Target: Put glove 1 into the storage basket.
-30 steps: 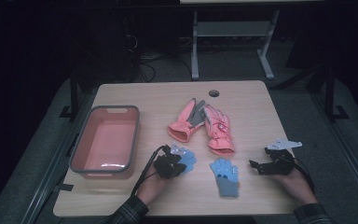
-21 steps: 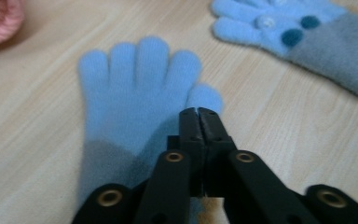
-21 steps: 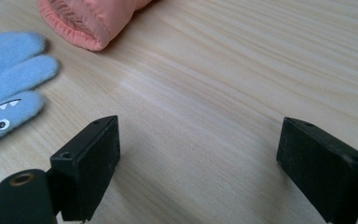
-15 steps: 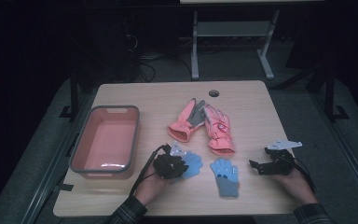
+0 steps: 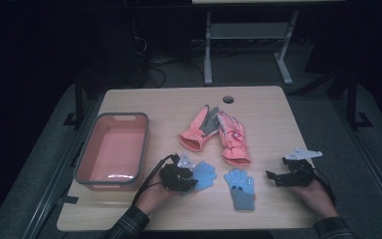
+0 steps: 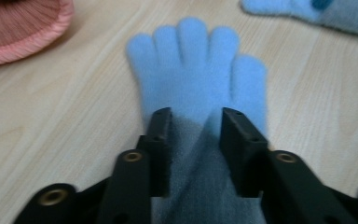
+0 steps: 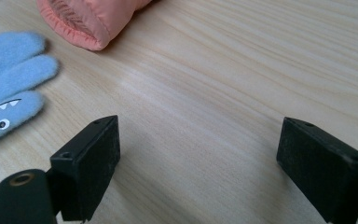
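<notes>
1. While the left gripper [image 5: 191, 175] sits low on the pale wooden table [image 5: 258, 102], its two black jaws stand narrowly apart on either side of the grey cuff of a fuzzy light-blue knit glove [image 6: 198, 70]; the cuff fabric bunches between them, so they look closed on it, though how firmly I cannot tell.
2. That glove lies flat near the front edge, fingers pointing away from the gripper, just right of the salmon-pink plastic bin [image 5: 113, 147].
3. The right gripper [image 7: 198, 154] hovers over bare wood with its jaws wide apart and nothing between them.
4. Its matching blue glove with a toothy face print [image 5: 240, 186] lies between the two grippers, and a pair of padded pink winter gloves [image 5: 218, 132] rests further back.
5. Risk: the bite takes only the soft cuff, so the knit could stretch and slide out on a quick lift.
6. Risk: the limp fingers would trail below the jaws and might catch the bin's rim, leaving the glove draped over the wall.
7. Risk: a low sweep could drag the glove across the table.
</notes>
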### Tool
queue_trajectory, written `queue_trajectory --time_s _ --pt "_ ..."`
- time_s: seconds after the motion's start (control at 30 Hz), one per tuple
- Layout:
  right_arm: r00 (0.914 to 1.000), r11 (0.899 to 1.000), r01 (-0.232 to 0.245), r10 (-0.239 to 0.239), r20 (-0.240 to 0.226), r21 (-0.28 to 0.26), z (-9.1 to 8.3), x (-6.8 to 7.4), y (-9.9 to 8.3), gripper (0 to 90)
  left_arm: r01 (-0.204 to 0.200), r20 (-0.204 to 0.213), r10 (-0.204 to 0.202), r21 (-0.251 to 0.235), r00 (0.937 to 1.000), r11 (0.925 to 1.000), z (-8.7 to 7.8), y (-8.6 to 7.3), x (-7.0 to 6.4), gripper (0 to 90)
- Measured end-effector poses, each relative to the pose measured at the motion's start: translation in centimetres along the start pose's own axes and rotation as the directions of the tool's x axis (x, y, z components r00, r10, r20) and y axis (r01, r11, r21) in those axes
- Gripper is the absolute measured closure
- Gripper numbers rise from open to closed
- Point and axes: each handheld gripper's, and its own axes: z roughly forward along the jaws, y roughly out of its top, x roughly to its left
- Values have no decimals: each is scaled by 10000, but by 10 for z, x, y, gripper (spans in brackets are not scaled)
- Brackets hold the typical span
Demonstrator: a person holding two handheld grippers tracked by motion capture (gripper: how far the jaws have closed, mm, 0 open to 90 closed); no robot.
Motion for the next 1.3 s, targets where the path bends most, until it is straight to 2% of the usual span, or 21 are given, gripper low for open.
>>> queue_trajectory --time_s 0.13,0.2,0.23,0.27,0.3,0.4,0.43,0.47,0.53,0.57,0.6,0.63,0.77,0.8,0.83,0.87,1.0,1.07,1.1,1.27,1.3 --pt "9999 10000 47 -47 -135 28 -1 1 1 161 170 221 -171 36 9996 9998 1 -2 4 802" --pt "9982 9999 82 -75 -601 114 -4 4 4 272 334 338 -335 50 9989 9994 1 -1 6 863" --pt "9982 9999 82 -75 -601 114 -4 4 4 272 334 338 -335 50 9989 9994 1 -1 6 866" --pt "9952 9997 237 -240 -954 -45 -9 7 6 406 461 551 -463 51 9974 9989 0 -1 8 870" --pt "9952 9997 237 -240 -954 -45 -9 7 6 406 461 551 -463 51 9974 9989 0 -1 8 871" --pt "9798 9990 441 -431 -1951 5 -16 17 9 667 740 712 -733 -69 9948 9972 -2 -2 11 873" --pt "9728 9978 658 -622 -2230 88 -17 20 9 720 718 698 -715 -23 9950 9974 -4 -2 12 873" --pt "9609 9945 1022 -930 -2610 220 -18 29 10 804 726 678 -720 -70 9951 9973 -5 -2 12 874" --pt "9567 9920 1236 -1122 -2684 261 -18 33 10 847 755 630 -746 -127 9952 9971 -8 -1 14 874" --pt "9460 9874 1530 -1347 -2949 397 -19 42 10 899 909 635 -891 -248 9940 9956 -8 -1 13 874" --pt "9460 9874 1530 -1347 -2949 397 -19 42 10 899 832 644 -817 -198 9946 9963 -9 -1 14 874" --pt "9409 9866 1585 -1390 -3087 387 -20 44 10 899 839 627 -822 -236 9946 9962 -10 -1 14 874" --pt "9111 9791 1982 -1665 -3770 466 -20 61 12 900 927 695 -902 -337 9935 9951 -10 0 14 875" --pt "8996 9743 2145 -1698 -4022 683 -16 70 13 899 903 701 -878 -337 9937 9953 -11 0 14 875" --pt "8947 9715 2275 -1814 -4082 671 -14 72 13 899 1052 718 -1018 -462 9922 9934 -12 0 14 875" --pt "8947 9715 2275 -1814 -4082 671 -14 72 13 899 1052 718 -1018 -462 9922 9934 -12 0 14 875" --pt "8750 9675 2415 -1838 -4479 748 -7 83 18 899 1198 752 -1152 -587 9905 9911 -16 -1 17 875" --pt "8740 9666 2440 -1840 -4498 786 -6 84 19 900 1181 778 -1132 -610 9905 9911 -18 -1 19 875" --pt "8686 9659 2481 -1877 -4586 746 -2 88 21 899 1306 817 -1248 -700 9888 9890 -19 -1 19 875" --pt "8584 9622 2617 -1963 -4740 753 5 97 27 899 1464 908 -1387 -846 9862 9856 -21 -1 19 875" --pt "8504 9597 2711 -2024 -4857 746 9 105 31 899 1467 918 -1388 -857 9861 9855 -21 -1 19 875"
